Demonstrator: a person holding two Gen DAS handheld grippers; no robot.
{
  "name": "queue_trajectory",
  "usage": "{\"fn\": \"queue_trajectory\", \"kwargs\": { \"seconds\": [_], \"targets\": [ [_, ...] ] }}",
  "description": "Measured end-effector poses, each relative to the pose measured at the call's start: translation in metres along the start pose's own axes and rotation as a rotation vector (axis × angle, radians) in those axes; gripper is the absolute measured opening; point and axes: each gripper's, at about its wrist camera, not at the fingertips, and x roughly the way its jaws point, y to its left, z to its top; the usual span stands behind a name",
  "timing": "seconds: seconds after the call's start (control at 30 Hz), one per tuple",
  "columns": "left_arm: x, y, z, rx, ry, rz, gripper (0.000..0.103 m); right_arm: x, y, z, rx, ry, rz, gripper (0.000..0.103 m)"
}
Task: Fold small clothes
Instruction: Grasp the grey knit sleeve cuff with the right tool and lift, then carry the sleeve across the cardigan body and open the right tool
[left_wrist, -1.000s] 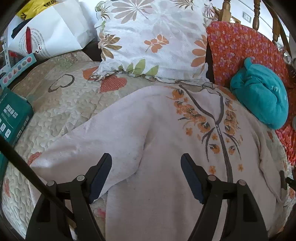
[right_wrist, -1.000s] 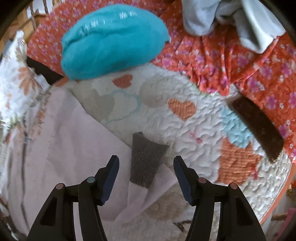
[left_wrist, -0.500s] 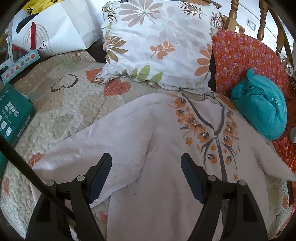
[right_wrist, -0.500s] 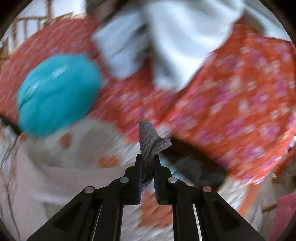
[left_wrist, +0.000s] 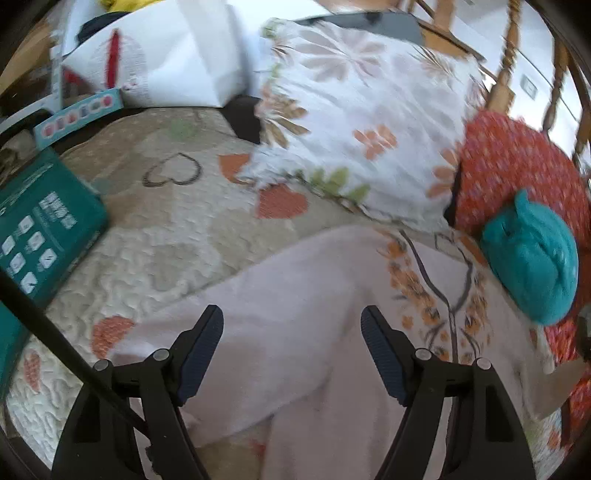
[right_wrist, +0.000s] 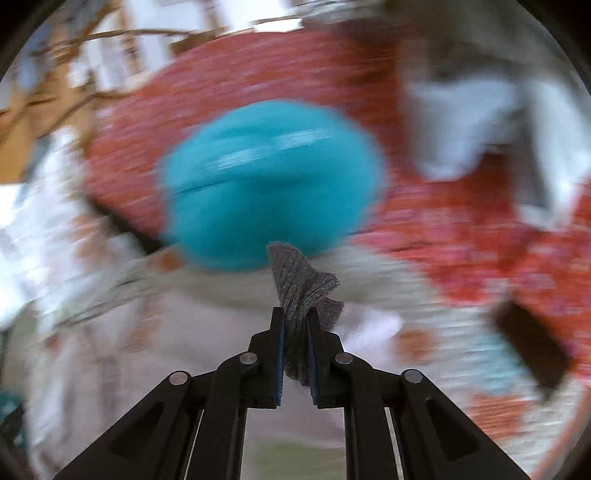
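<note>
Right gripper: pressed together, pinching the grey ribbed cuff of the cardigan.
Left gripper: spread wide, holding nothing, above the sleeve.
Pale pink cardigan: flat on the quilted bedspread.
Left view only: floral pillow, green box.
Right view: blurred; teal bundle beyond the cuff.

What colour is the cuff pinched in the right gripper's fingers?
Grey ribbed knit cuff, clearest in the right wrist view, clamped in the right gripper.
</note>
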Motion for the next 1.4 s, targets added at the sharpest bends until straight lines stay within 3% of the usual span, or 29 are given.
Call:
{"fn": "queue_trajectory", "kwargs": {
  "seconds": [0.13,0.23,0.4,0.6,0.8,0.9,1.13,1.27,1.4],
  "targets": [
    [-0.008,0.03,0.012,-0.068,-0.02,0.024,0.076,0.032,0.101,-0.014,-0.094,0.064,0.2,0.011],
    [-0.013,0.054,0.02,-0.123,-0.035,0.058,0.076,0.054,0.169,-0.032,-0.176,0.111,0.278,0.011],
    [-0.026,0.094,0.03,-0.225,-0.075,0.114,0.076,0.086,0.253,-0.067,-0.3,0.193,0.34,0.011],
    [-0.037,0.109,0.034,-0.229,-0.099,0.142,0.076,0.127,0.327,-0.108,-0.407,0.273,0.355,0.011],
    [-0.041,0.121,0.037,-0.261,-0.104,0.149,0.076,0.151,0.359,-0.144,-0.5,0.335,0.324,0.018],
    [-0.045,0.136,0.038,-0.299,-0.116,0.172,0.076,0.147,0.37,-0.156,-0.541,0.38,0.399,0.018],
    [-0.062,0.186,0.035,-0.432,-0.146,0.274,0.076,0.089,0.391,-0.181,-0.657,0.359,0.544,0.024],
    [-0.076,0.209,0.032,-0.48,-0.18,0.338,0.076,0.048,0.396,-0.215,-0.72,0.4,0.662,0.033],
    [-0.089,0.225,0.03,-0.509,-0.204,0.376,0.076,0.006,0.4,-0.258,-0.852,0.408,0.747,0.035]
  ]
}}
